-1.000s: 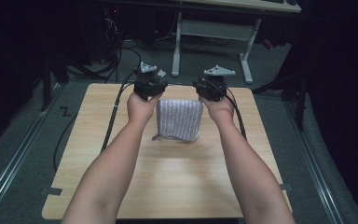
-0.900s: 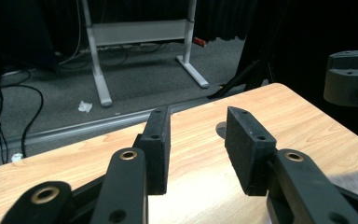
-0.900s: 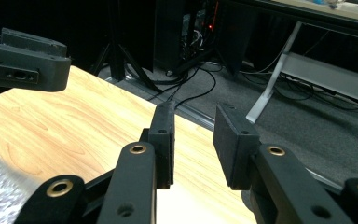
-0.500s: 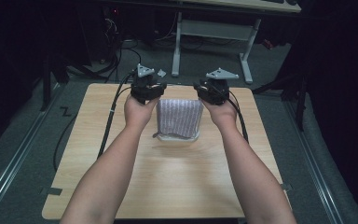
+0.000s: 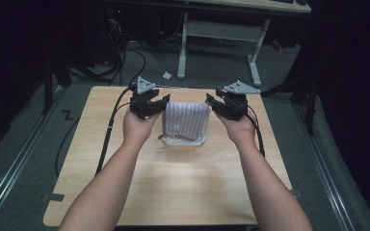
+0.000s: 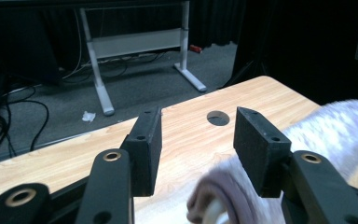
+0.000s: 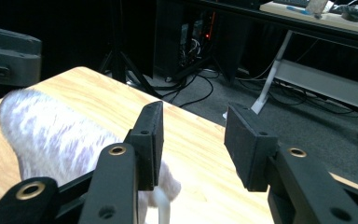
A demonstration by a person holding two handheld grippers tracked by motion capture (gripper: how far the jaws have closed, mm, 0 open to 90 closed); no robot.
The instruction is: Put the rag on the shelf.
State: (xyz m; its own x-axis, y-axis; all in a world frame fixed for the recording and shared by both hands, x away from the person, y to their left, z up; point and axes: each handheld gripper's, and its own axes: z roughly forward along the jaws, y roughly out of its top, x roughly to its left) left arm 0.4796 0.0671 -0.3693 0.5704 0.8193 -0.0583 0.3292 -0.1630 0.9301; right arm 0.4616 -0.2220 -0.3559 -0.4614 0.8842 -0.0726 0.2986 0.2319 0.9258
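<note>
From the high view I see my left gripper (image 5: pixel 160 102) at the far left part of the wooden table (image 5: pixel 173 187), its 2 jaws spread apart with nothing pinched between them; they have just been opening. In the left gripper view the same left gripper (image 6: pixel 196 140) shows bare table between its pads, and the towel (image 6: pixel 335 135) lies off to the right, beside and partly behind the right-hand jaw; I cannot tell whether it brushes that jaw. A round hole (image 6: pixel 217 118) in the tabletop sits beyond the jaws. Moving right in the high view, the towel (image 5: pixel 186 119), a folded pale striped cloth, lies on the far middle of the table between my 2 grippers, with its folded edge at the far side and a thin white strip (image 5: pixel 183 141) showing under its near edge. Just to the right of it is my right gripper (image 5: pixel 212 103), jaws also apart and empty, and they too have just been opening. In the right gripper view the right gripper (image 7: pixel 193 140) frames bare wood, while the towel (image 7: pixel 56 135) lies to the left, outside the left-hand jaw. A black cable (image 5: pixel 108 134) trails from the left gripper off the table's near left side.
</note>
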